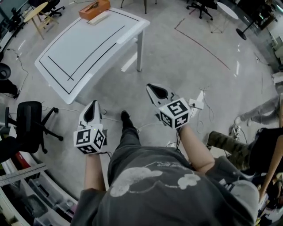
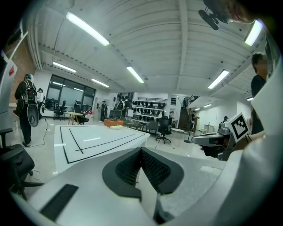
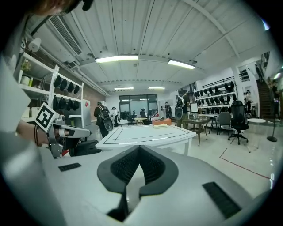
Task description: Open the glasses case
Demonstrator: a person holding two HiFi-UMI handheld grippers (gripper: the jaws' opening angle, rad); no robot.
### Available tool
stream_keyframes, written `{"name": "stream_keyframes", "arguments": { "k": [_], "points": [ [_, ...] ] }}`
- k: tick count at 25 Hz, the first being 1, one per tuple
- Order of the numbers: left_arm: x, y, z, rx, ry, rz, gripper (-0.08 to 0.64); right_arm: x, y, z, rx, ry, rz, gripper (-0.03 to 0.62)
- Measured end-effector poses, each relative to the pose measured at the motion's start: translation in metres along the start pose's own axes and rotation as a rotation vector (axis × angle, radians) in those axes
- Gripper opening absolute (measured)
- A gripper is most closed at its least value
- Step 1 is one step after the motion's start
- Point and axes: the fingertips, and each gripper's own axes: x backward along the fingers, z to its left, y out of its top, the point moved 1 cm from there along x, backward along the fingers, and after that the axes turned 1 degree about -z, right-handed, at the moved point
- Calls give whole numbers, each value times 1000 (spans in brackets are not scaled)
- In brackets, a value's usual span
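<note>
1. Left gripper (image 1: pixel 93 104): jaws together, nothing between them. It is held above the floor, short of the white table (image 1: pixel 88 44).
2. Right gripper (image 1: pixel 150 88): jaws together, also empty, near the table's front leg.
3. Glasses case (image 1: pixel 94 9): orange-brown, on the table's far end, well apart from both grippers.
4. A pale flat item (image 1: pixel 98 18) lies just beside the case.
5. The case is too small to tell whether its lid is open or closed.

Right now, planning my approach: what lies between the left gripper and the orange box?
Head view: bare floor, then the white table's lined top, and a flat pale item before the orange box.
</note>
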Motion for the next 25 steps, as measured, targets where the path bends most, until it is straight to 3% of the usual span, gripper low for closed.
{"name": "stream_keyframes", "arguments": {
  "k": [9,16,25],
  "points": [
    [-148,55,86,17,-30,8,2,-153,45,-81,-13,-30,66,0],
    [-228,86,149,34,-24,22,2,-258,81,-113,7,-14,75,0],
    [-290,99,175,27,-20,56,2,-323,90,-158,-10,0,81,0]
  ]
}}
